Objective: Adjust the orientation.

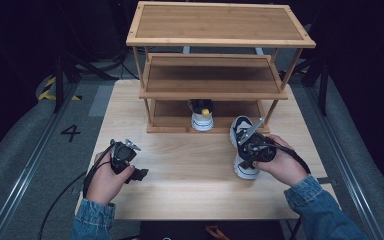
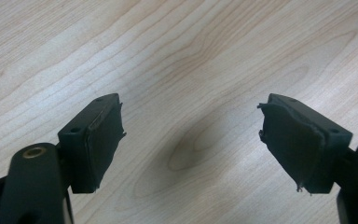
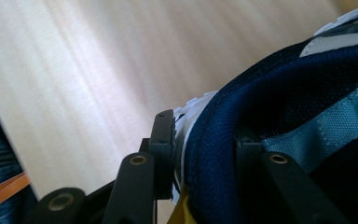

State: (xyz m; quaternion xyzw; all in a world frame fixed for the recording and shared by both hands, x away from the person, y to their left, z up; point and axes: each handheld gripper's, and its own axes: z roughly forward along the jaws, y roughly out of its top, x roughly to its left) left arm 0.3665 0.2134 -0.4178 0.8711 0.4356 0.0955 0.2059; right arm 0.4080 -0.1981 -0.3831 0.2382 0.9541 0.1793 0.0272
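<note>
A navy and white sneaker (image 1: 241,129) lies on the wooden table (image 1: 190,190) at the right, in front of the rack. My right gripper (image 1: 248,156) is shut on its heel collar. In the right gripper view the right gripper (image 3: 205,144) has one jaw outside the white side and one inside the padded navy sneaker (image 3: 279,93) opening. My left gripper (image 1: 139,174) sits at the left, held low over bare wood. In the left gripper view the left gripper (image 2: 191,140) stands open with nothing between its pads.
A three-tier bamboo rack (image 1: 220,40) stands at the back of the table. A second sneaker (image 1: 202,118) sits heel-out on its bottom shelf. Bare tabletop lies between the two hands. Dark floor and rails flank the table.
</note>
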